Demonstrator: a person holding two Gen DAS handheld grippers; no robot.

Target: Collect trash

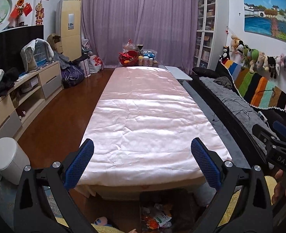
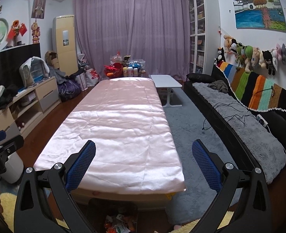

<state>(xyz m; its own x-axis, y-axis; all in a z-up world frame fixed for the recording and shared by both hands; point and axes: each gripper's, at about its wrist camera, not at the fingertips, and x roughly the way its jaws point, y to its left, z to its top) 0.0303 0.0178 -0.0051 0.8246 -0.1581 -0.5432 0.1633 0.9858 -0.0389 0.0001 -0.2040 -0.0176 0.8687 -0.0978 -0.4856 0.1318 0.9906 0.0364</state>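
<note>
A dark bin holding several crumpled wrappers (image 1: 158, 216) sits on the floor just below the near end of the long table; in the right wrist view the same wrappers (image 2: 118, 224) show at the bottom edge. My left gripper (image 1: 142, 162) stands open above the table's near edge, nothing between its blue pads. My right gripper (image 2: 143, 163) is open too, over the table's near right corner, empty. The table's pink cloth (image 1: 143, 120) is bare at the near end. The right gripper's body (image 1: 278, 151) shows at the left view's right edge, a hand beneath it.
Bottles, a red basket and bags (image 1: 137, 57) crowd the table's far end. A white cylindrical bin (image 1: 9, 159) stands on the floor at left, beside a low cabinet (image 1: 26, 93). A black sofa with a grey throw (image 2: 245, 124) runs along the right; a small white table (image 2: 166, 82) stands beyond.
</note>
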